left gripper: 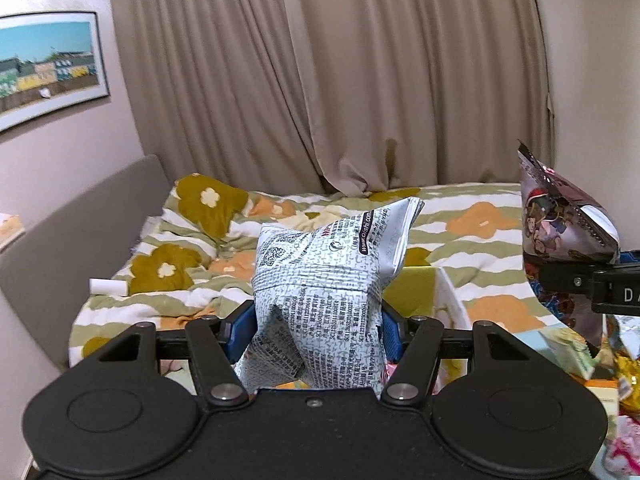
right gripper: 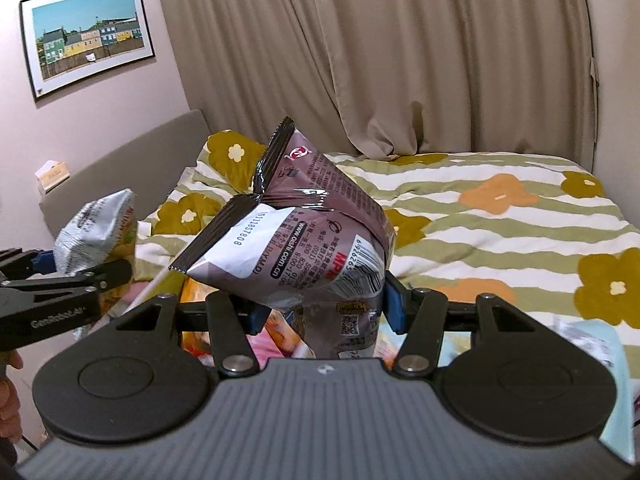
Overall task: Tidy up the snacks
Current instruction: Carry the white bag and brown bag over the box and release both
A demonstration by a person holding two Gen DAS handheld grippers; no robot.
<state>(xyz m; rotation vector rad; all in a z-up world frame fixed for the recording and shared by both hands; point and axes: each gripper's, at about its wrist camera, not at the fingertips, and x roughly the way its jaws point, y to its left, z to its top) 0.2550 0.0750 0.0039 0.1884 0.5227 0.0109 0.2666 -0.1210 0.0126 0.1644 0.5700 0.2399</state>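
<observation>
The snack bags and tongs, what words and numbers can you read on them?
"www.oishi.com.cn" on the white bag.
"1511857808", "www.oishi.com.cn" and "MPN" on the purple bag.
"GenRobot.AI" on the left tongs.
"DA", cut off, on the right tongs.
The small print on both bags is unreadable.

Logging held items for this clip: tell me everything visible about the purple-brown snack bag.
The purple-brown snack bag is glossy crinkled foil with a black crimped seal, a white panel of print, a barcode and a QR code. It is puffed and tilted, lifted above the bed, pinched at its lower part between the blue pads of the right gripper. Nothing else touches it.
</observation>
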